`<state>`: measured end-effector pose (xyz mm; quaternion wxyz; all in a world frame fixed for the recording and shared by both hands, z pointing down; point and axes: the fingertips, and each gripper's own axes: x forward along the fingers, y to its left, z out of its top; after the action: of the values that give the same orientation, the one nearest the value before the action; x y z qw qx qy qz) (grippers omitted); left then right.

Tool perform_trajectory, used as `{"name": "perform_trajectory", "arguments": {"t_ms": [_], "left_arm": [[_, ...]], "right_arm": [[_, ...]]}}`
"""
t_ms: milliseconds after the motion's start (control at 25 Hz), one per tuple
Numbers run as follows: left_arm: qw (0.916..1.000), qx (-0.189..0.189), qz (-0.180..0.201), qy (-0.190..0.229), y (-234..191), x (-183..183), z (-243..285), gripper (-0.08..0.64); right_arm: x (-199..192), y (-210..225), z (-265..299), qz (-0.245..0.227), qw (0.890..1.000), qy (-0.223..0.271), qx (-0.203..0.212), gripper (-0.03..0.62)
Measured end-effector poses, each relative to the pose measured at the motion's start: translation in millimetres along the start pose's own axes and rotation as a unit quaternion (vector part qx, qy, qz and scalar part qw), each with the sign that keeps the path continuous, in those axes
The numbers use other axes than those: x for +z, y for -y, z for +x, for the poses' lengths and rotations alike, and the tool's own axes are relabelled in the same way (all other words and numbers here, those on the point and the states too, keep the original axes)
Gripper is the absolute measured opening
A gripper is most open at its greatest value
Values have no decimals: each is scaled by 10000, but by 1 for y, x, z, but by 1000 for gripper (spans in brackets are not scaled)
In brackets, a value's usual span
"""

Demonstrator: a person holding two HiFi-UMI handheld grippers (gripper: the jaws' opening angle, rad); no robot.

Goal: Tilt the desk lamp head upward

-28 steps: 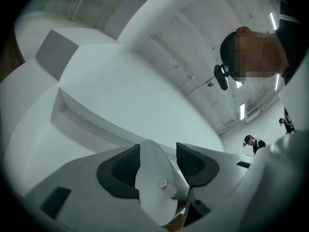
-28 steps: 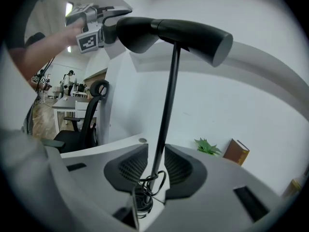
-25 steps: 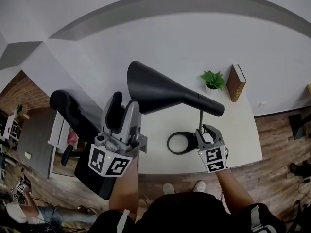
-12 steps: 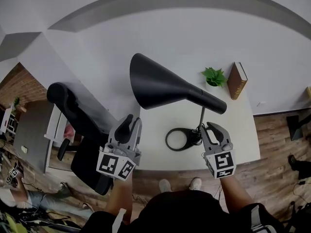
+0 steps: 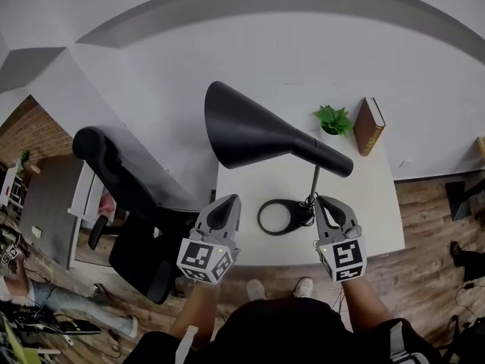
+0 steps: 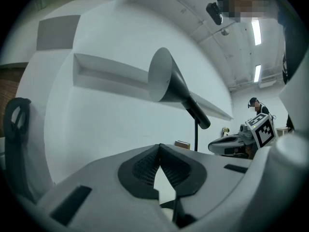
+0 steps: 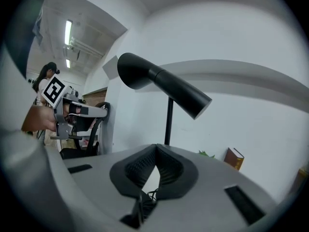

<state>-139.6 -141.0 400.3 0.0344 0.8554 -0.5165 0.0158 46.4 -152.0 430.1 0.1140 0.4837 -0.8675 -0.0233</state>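
Note:
A black desk lamp stands on the white desk [image 5: 375, 203]. It has a wide cone head [image 5: 250, 131], a thin stem [image 5: 314, 184] and a ring base [image 5: 277, 217]. The cone's mouth faces left and slightly up. My left gripper [image 5: 226, 203] hovers at the desk's front left edge, below the cone and apart from it, shut with nothing in it. My right gripper [image 5: 328, 205] is beside the base near the stem's foot, shut and empty too. The left gripper view shows the lamp head [image 6: 170, 83] beyond the closed jaws [image 6: 159, 147]. The right gripper view shows the lamp head [image 7: 161, 83] above its closed jaws [image 7: 155, 147].
A small potted plant [image 5: 333, 120] and a brown book [image 5: 369, 127] stand at the desk's back right against the white wall. A black office chair [image 5: 125, 199] sits left of the desk. Wooden floor lies beyond the right edge.
My left gripper dropped from beside the lamp cone down to the desk's front edge and its jaws went from open to shut. The right gripper's jaws also closed, near the base.

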Motion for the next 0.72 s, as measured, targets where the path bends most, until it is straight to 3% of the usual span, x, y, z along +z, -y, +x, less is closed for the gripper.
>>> {"name": "perform_trajectory", "arguments": {"t_ms": [320, 720], "left_arm": [[9999, -113, -81, -15, 14, -9, 4, 8], [9997, -162, 27, 207, 20, 13, 1, 6]], "right_arm": [[4, -2, -2, 106, 9999, 93, 7, 0], [6, 0, -7, 38, 9998, 130, -152, 0]]}}
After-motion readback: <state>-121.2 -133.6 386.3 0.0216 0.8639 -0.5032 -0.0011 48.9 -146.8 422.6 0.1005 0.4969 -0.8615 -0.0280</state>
